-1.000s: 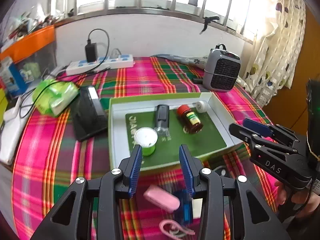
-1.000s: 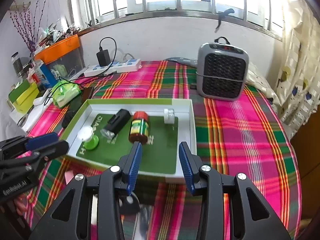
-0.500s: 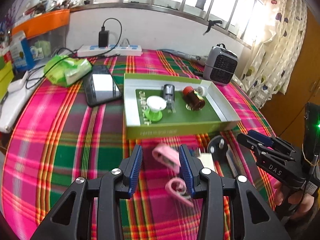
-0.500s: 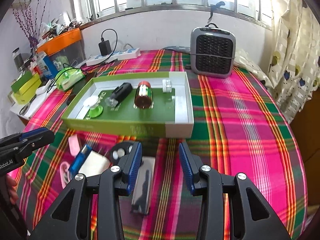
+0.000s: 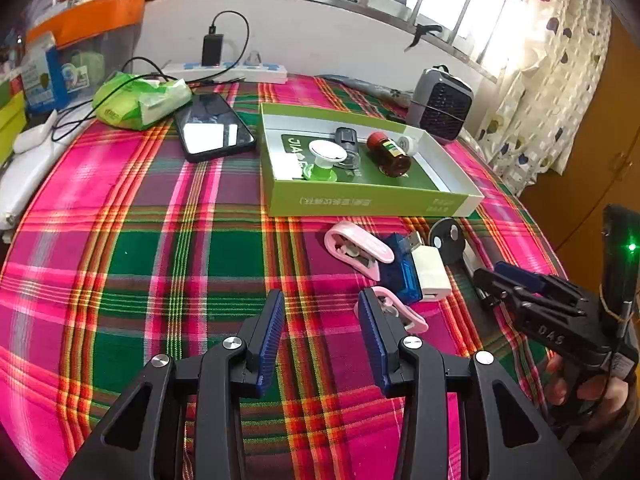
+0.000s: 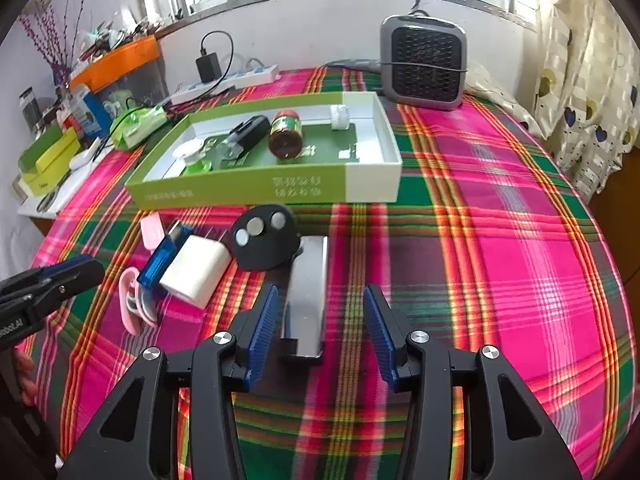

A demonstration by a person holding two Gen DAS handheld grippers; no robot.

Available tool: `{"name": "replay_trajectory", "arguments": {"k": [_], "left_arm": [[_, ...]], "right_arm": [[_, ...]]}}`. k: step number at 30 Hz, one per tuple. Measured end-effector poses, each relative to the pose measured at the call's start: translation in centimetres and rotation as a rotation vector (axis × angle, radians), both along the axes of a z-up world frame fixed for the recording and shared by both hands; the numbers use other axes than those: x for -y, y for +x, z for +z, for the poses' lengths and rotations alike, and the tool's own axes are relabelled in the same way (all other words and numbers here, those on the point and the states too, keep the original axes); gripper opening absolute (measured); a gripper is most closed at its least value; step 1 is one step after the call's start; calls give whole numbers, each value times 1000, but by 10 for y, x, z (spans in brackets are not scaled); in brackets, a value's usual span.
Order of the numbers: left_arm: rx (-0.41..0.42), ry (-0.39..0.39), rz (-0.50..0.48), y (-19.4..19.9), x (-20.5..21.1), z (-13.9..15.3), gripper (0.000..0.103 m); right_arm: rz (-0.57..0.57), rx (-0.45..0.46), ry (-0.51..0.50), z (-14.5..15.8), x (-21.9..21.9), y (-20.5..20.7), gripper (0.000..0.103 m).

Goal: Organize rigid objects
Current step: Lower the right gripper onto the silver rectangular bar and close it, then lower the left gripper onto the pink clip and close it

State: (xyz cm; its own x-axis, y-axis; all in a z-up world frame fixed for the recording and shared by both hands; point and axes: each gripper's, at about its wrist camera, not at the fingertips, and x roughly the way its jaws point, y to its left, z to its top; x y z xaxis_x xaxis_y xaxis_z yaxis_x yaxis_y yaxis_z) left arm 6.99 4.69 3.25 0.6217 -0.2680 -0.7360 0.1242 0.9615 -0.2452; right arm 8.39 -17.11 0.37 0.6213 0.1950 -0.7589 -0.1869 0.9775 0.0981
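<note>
A green-and-white box (image 5: 360,202) (image 6: 372,184) on the plaid cloth holds a brown bottle (image 5: 390,154) (image 6: 285,136), a black cylinder (image 5: 347,145) (image 6: 250,134), a white-topped green piece (image 5: 326,156) and a small white item (image 6: 339,117). In front of the box lie two pink clips (image 5: 356,250) (image 5: 400,308), a blue USB stick (image 5: 402,268) (image 6: 162,254), a white charger (image 5: 430,274) (image 6: 196,270), a black round holder (image 6: 266,236) and a dark flat bar (image 6: 306,300). My left gripper (image 5: 320,320) is open beside the near pink clip. My right gripper (image 6: 318,326) is open over the bar.
A phone (image 5: 214,128) and a green tissue pack (image 5: 140,100) lie left of the box. A grey heater (image 6: 424,62) stands behind it, a power strip (image 5: 228,72) along the wall. Boxes and an orange-lidded bin (image 6: 116,68) crowd the far left. A hand (image 5: 584,392) holds the right gripper.
Both grippers have pulled back from above the box toward the near edge of the table, so the loose items in front of the box have come into full view. Both stay open.
</note>
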Motion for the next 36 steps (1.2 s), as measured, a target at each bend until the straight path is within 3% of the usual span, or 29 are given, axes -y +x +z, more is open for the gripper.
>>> {"name": "replay_trajectory", "arguments": {"k": [5,9,16,27,36], "left_arm": [[-2,-15,-33,-1,1,-2,37],[5,-31,-56,-3,3,-1,37],[2,-42,-65,-3,6,-1,37],[-14,-19,-49,-1,26,3,41],[-43,59,4,1,48,0,43]], "right_arm": [[-11,-4,-68,-3,-10,-1,46],[-39,-9,-66,-4,-7,-1,44],[-67,-6,-72,-3,-3,-2,25],[-34,-4,-74,-2,4,-8,24],[21,-10,-10,-2,11,-12,24]]}}
